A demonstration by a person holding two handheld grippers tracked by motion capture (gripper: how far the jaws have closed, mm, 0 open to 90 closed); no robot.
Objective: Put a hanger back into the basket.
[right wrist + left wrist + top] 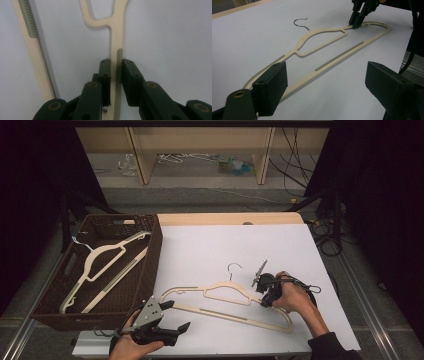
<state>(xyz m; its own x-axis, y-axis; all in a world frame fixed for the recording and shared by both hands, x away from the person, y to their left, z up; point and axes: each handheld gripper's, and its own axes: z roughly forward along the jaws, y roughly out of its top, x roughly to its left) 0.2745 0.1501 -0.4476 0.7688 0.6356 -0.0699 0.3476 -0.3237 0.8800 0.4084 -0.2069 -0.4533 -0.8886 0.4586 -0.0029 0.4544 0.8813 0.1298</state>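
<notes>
Basket [150, 251] first, off the left edge of the surface [210, 245], with two hangers already lying in it. My left claw [176, 316] hovers at the near left corner, jaws wide apart and empty, with the near tip of the hanger [227, 302] just beyond the left jaw in the left gripper view. That hanger lies flat on the surface, its long axis running from my left claw across toward the near right corner, its wire hook [234, 267] pointing at the far edge. At the right end my right claw [265, 296] has pinched shut on the shoulder arm; in the right gripper view the pads [130, 75] press the ridged strip [119, 72] from both sides. Since the basket lies left of everything, I judge the lift must swing the long hanger leftward, and my left claw is nearer the free end, placed to steady it.
</notes>
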